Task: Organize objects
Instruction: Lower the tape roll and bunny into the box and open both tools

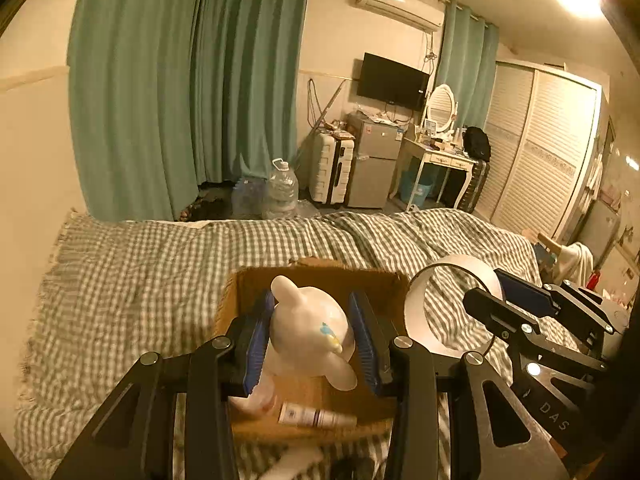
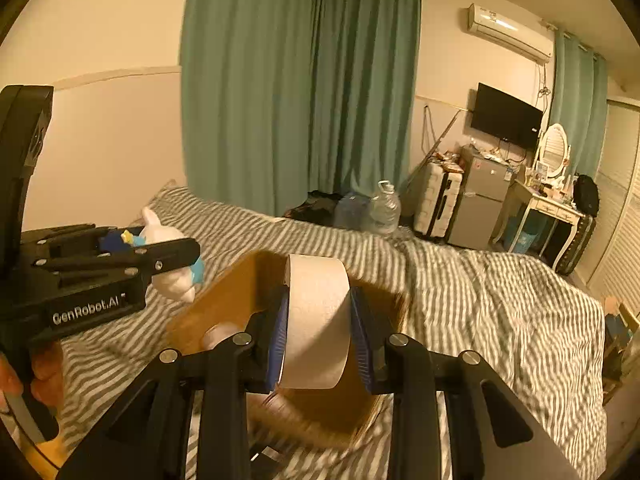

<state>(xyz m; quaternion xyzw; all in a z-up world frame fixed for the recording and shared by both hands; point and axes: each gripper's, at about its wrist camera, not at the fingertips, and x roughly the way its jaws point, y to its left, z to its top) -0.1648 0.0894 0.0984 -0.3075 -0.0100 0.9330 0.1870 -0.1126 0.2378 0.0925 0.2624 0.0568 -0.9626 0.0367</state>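
My left gripper point(image 1: 311, 340) is shut on a white plush toy point(image 1: 310, 328) and holds it above an open cardboard box point(image 1: 320, 276) on the bed. A white tube point(image 1: 316, 416) lies inside the box. My right gripper point(image 2: 320, 336) is shut on a roll of tape point(image 2: 318, 320) and holds it over the same box point(image 2: 224, 304). In the left wrist view the right gripper point(image 1: 516, 300) with the tape roll point(image 1: 452, 308) shows to the right of the box. In the right wrist view the left gripper point(image 2: 160, 256) with the toy point(image 2: 168, 240) shows at the left.
The box stands on a green checked blanket point(image 1: 140, 280) covering the bed. Beyond the bed are green curtains point(image 1: 180, 80), water jugs point(image 1: 280, 192), a suitcase point(image 1: 332, 172), a small fridge point(image 1: 376, 160), a dressing table point(image 1: 440, 156) and a wardrobe point(image 1: 540, 148).
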